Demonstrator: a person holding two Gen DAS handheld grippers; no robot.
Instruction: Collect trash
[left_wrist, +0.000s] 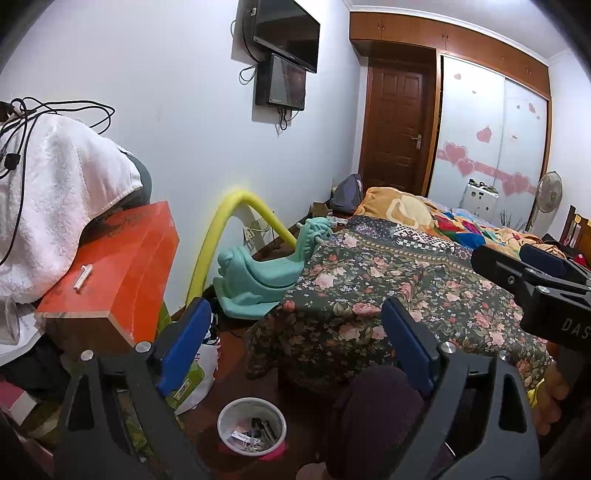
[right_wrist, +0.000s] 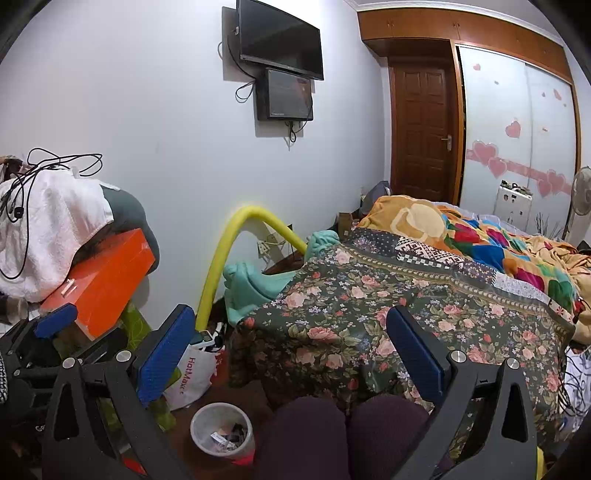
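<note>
Left wrist view first: our left gripper (left_wrist: 295, 343) stands with its blue pads (left_wrist: 184, 343) spread wide and nothing between them. Just below and ahead of it on the dark wooden floor sits a small white bin (left_wrist: 252, 426), round and open-topped, with scraps of trash (left_wrist: 255, 435) lying in the bottom. Our knee (left_wrist: 373, 417), in dark purple cloth, rises beside the bin on its right. At the right edge we see our right gripper (left_wrist: 535, 280) from the side, held over the bed.

From the right wrist view our right gripper (right_wrist: 291, 354) is likewise wide open and holds nothing, and both our knees show under it, with the same bin (right_wrist: 221, 428) to their left. A white plastic bag (right_wrist: 192, 376) with red lettering leans just behind the bin.

Further out, the floral bedspread (left_wrist: 369, 295) hangs over the corner of the bed. To the left an orange box (left_wrist: 122, 266) carries a small white stick-like item (left_wrist: 82, 277), and a white towel (left_wrist: 55, 192) draped with black cables (left_wrist: 22, 122) lies partly on it. Between box and bed stand a teal rocking toy (left_wrist: 258, 273) and a bent yellow foam tube (left_wrist: 221, 236). On the far wall hang a television (left_wrist: 286, 33) with a smaller screen (left_wrist: 282, 83) under it, and beyond are a brown door (left_wrist: 397, 125) and a wardrobe (left_wrist: 487, 140) with pink heart stickers.
</note>
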